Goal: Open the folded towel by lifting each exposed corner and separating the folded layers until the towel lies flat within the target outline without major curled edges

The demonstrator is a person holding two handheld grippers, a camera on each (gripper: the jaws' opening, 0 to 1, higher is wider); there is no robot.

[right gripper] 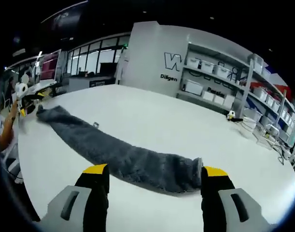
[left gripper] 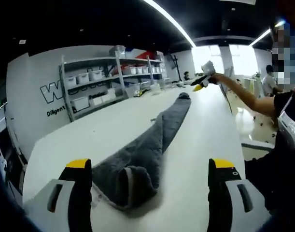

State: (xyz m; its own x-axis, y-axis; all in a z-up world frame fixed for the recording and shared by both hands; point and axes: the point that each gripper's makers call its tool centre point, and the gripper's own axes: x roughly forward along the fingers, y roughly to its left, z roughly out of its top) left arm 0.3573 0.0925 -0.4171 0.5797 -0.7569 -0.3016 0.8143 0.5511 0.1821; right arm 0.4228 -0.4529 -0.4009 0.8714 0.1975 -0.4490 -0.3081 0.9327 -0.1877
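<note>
Towel (left gripper: 152, 145) is lying bunched lengthwise on table (left gripper: 205, 125): soft, limp, light. Left gripper (left gripper: 149, 191) and right gripper (right gripper: 154, 193), jaws spread, are best pinching end corners.

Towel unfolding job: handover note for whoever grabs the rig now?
Left gripper: open, jaws either side of one end of the towel, holding nothing.
Right gripper: open, over the other end, holding nothing.
Grey towel lies stretched in a long narrow strip on the white table, still folded lengthwise, the end at the left gripper curled.
Done: drawn out to full length.
Left: open the long fold, flatten the edges. I cannot make out a target outline.
</note>
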